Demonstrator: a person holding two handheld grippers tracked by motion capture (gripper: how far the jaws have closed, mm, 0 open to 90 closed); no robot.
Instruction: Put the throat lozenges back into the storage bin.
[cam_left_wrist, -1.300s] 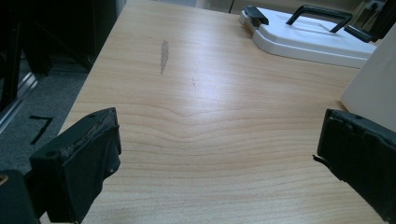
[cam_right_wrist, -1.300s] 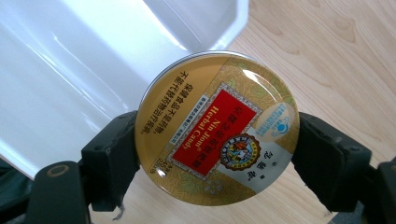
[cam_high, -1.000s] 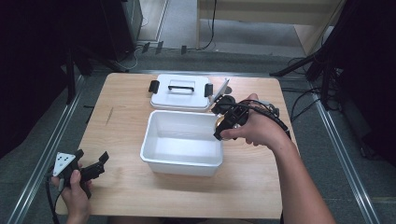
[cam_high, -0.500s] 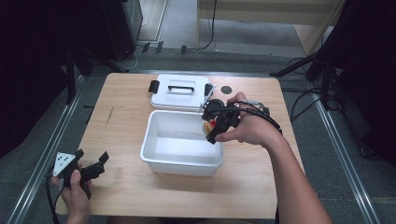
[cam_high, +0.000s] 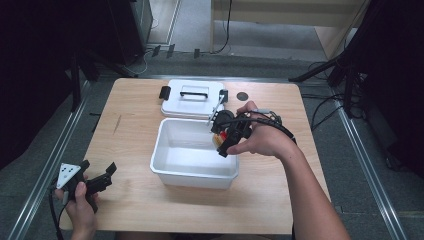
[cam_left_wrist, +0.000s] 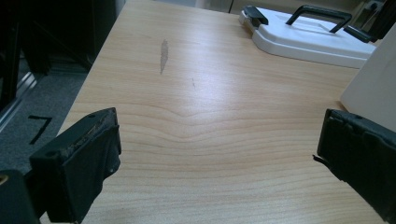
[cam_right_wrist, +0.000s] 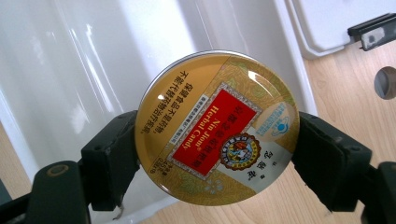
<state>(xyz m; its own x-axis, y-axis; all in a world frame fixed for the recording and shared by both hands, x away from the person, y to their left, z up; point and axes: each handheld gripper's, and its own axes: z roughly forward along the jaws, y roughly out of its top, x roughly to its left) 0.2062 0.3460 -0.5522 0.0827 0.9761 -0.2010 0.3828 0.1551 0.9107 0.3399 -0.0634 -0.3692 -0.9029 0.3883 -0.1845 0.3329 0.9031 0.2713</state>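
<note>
Moved my R gripper (cam_high: 223, 139) w/ candy tin (cam_right_wrist: 217, 147) clamped, now over bin (cam_high: 172, 172) rim. L gripper (cam_left_wrist: 219, 158) idle (jaws apart) on table (cam_left_wrist: 205, 102).

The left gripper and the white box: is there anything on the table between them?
Nothing. In the left gripper view, bare wood runs from the left gripper to the white box.

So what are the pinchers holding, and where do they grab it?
The right gripper holds a round gold candy tin, pinched by its opposite edges, over the white bin. The left gripper is open, holding nothing.
</note>
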